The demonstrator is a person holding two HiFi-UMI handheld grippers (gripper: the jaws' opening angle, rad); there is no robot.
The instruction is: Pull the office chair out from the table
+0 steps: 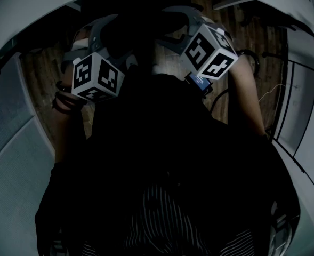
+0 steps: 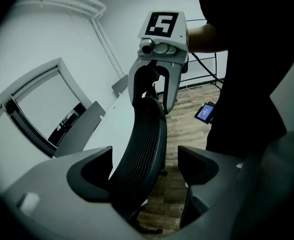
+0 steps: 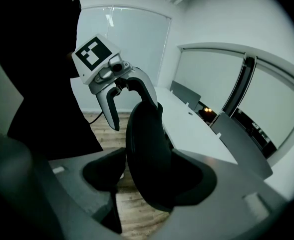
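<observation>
The office chair (image 2: 143,134) has its dark ribbed backrest rising between the jaws of the left gripper (image 2: 146,156). The jaws are spread wide, with the back close against one jaw and the wooden floor (image 2: 186,129) showing in the gap before the other. The right gripper (image 3: 151,159) straddles the same backrest further along its top edge, its jaws likewise wide and not clamped. Beyond both tools, past the chair, lies the white table (image 3: 196,129).

White walls (image 2: 47,29), wooden floor (image 2: 184,134)
</observation>
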